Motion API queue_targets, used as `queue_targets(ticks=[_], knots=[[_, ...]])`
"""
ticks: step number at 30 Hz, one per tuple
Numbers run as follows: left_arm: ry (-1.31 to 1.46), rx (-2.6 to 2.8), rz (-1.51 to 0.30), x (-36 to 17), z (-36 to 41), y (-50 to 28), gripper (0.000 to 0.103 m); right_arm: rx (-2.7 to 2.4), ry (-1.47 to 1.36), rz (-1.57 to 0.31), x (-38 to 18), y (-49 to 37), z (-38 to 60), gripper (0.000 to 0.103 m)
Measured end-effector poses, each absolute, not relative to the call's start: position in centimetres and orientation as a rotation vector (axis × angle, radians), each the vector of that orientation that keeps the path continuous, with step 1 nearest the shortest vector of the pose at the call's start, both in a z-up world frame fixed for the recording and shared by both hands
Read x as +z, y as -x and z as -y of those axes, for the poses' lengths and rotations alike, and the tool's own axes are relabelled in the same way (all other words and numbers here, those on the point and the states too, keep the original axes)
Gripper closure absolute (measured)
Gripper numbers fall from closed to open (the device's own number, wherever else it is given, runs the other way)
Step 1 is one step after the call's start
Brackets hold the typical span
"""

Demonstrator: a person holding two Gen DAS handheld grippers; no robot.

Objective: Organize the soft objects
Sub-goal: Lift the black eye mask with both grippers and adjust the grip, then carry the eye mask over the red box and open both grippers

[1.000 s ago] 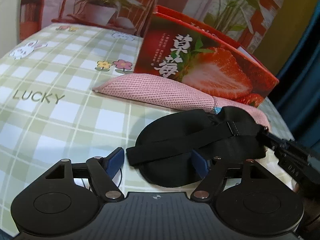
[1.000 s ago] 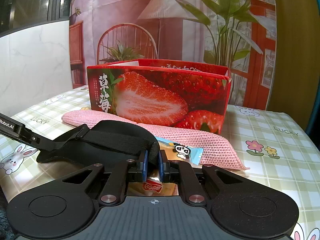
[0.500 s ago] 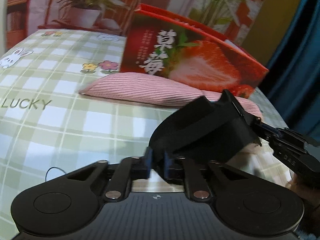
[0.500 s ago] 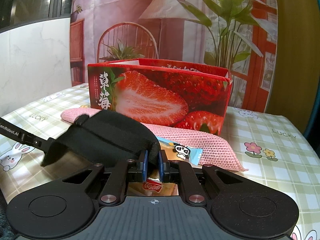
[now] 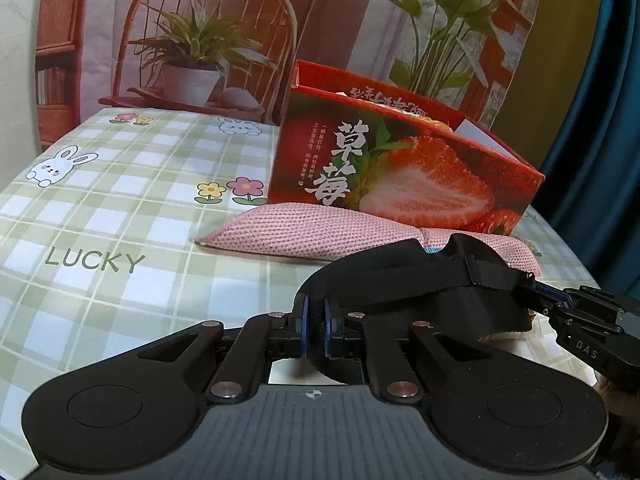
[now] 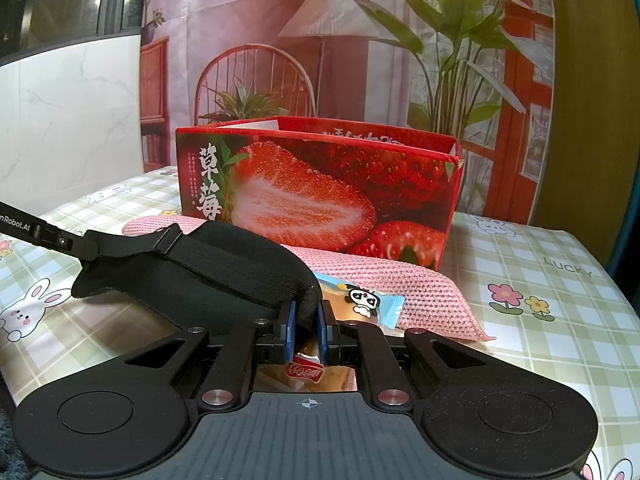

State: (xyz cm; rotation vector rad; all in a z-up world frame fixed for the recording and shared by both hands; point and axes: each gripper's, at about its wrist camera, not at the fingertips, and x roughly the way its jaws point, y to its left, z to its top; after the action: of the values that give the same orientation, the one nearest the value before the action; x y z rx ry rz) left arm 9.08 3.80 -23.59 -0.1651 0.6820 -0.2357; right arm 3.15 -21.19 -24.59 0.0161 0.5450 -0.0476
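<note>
A black sleep mask (image 5: 420,292) with an elastic strap hangs between both grippers, lifted off the table. My left gripper (image 5: 316,322) is shut on its left end. My right gripper (image 6: 307,322) is shut on its other end; the mask (image 6: 208,280) stretches away to the left there. A pink knitted pad (image 5: 304,232) lies flat in front of the open red strawberry box (image 5: 400,176); both also show in the right wrist view, pad (image 6: 400,280) and box (image 6: 320,200). The right gripper's fingers (image 5: 560,304) show at the right of the left wrist view.
Snack packets lie under the mask: a panda-print one (image 6: 360,300) on the pad and a red-labelled one (image 6: 306,370) below my right gripper. The table has a green checked cloth (image 5: 120,208). A printed backdrop stands behind the box.
My left gripper went from open beside the mask to shut on its end. Both grippers have raised the mask off the table and drawn it taut.
</note>
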Motion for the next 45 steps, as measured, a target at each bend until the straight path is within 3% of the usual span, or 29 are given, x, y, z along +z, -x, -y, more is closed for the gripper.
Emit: queue_targets(ticks=[14,21,28,45], knots=[[0.185,-0.24,-0.672,-23.5,-4.2,-9.0,0.094,-0.04,-0.021,-0.554,-24.4,-3.2,21.2,0.094],[0.127,-0.245,-0.541,-20.4,-4.3,-9.1,0.095,-0.016,-0.048,-0.471,-21.1,-2.7,21.8,0.097],[0.12,-0.255,-0.529,-19.8,-4.0,-9.2,0.096,-0.003,-0.018,-0.405,-18.5,-2.7,21.7,0.097],[-0.001,-0.275,-0.266,-10.1,-1.5,-15.5,0.096,-0.049,0.078,-0.218,-9.9,-8.4,24.8,0.097]])
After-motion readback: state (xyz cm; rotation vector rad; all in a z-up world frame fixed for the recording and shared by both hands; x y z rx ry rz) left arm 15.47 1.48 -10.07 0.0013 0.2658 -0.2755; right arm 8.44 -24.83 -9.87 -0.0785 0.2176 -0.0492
